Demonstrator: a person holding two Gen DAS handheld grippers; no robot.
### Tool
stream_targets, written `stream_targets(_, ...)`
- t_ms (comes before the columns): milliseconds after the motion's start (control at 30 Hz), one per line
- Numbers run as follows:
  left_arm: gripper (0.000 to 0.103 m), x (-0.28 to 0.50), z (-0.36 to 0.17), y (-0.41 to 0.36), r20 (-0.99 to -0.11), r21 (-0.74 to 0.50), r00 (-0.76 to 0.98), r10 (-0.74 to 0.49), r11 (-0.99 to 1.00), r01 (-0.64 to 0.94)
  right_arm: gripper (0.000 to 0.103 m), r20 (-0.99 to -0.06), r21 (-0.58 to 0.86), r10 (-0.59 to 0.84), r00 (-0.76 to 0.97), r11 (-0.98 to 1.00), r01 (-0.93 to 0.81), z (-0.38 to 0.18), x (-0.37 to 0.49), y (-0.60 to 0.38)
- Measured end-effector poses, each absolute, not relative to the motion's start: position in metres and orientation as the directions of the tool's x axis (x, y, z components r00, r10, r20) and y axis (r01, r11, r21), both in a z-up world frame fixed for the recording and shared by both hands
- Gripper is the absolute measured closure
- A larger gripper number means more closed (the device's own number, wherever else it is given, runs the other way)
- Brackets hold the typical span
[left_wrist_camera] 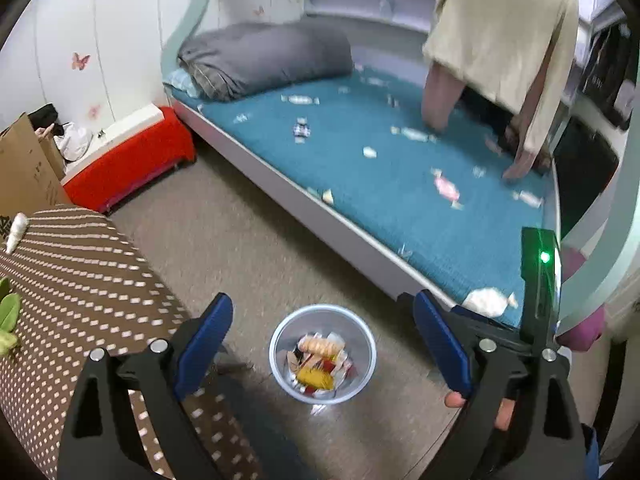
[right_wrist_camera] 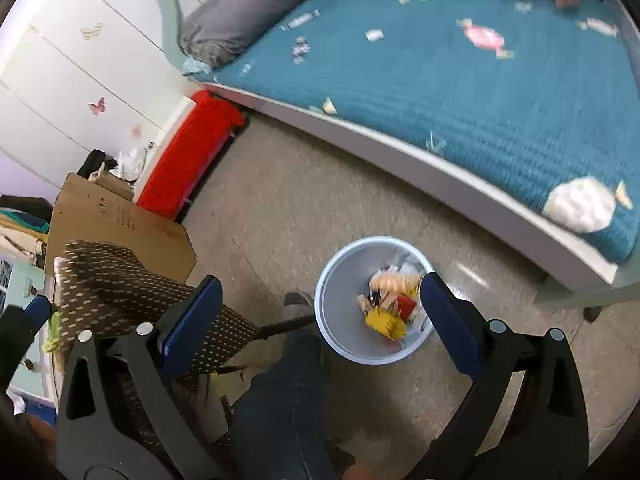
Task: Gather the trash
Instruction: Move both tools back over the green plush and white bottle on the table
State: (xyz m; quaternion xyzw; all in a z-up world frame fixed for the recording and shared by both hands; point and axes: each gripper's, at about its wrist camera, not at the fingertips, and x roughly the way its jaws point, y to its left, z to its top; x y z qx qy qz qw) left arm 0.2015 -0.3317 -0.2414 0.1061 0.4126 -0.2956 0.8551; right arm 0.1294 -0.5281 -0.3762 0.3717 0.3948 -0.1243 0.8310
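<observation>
Trash is in two places: a round pale-blue plastic bin [left_wrist_camera: 322,354] on the speckled floor [left_wrist_camera: 248,248] already holds a heap of wrappers, with a yellow crumpled piece [right_wrist_camera: 386,322] on top, while many more candy wrappers lie scattered over the teal knitted bed cover [left_wrist_camera: 400,184].

Both grippers hang over the bin. The left gripper [left_wrist_camera: 323,336] has its blue-padded jaws spread wide with nothing between them; the right gripper [right_wrist_camera: 320,312] is likewise wide open and empty, its right pad overlapping the bin's rim in the right wrist view.

The nearest loose piece is a large white crumpled wrapper [right_wrist_camera: 580,204] at the bed's near corner, close to the edge. It lies ahead and to the right of both grippers, above the level of the bin, so the right gripper looks the nearer one. Its long axis runs roughly along the bed edge, so I judge jaws set across that edge would suit. A pink twisted candy wrapper [left_wrist_camera: 446,188] lies further in on the cover.

Little blocks the path between bin and corner. A brown polka-dot cushioned seat [left_wrist_camera: 80,280] stands to the left, with a cardboard box [right_wrist_camera: 120,216] and a red cloth-covered bench [left_wrist_camera: 132,164] behind. Another person in a beige top [left_wrist_camera: 500,32] leans over the far side of the bed, hands on the cover.
</observation>
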Motion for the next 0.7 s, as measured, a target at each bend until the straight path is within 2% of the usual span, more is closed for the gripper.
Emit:
stream_targets(233,0.01,0.177,-0.196,-0.279,-0.678,-0.094,0.57,-0.463,0.824,0.558,0.006,-0.659,0.493,0.025,0.751,0.769,0.407,-0.288,0.121,-0.491)
stream_targets(367,0.009,0.169,-0.176,-0.243,-0.633,-0.091,0.621,-0.462,0.841,0.533,0.006,-0.607,0.472,0.036,0.794,0.82,0.324,-0.245,0.122,-0.456)
stream_targets(700,0.008,0.169,-0.138,-0.137,-0.548,-0.111,0.737,-0.396,0.907,0.406,0.006,-0.565,0.384,0.105,0.818,0.911,0.149,-0.192,0.153,-0.362)
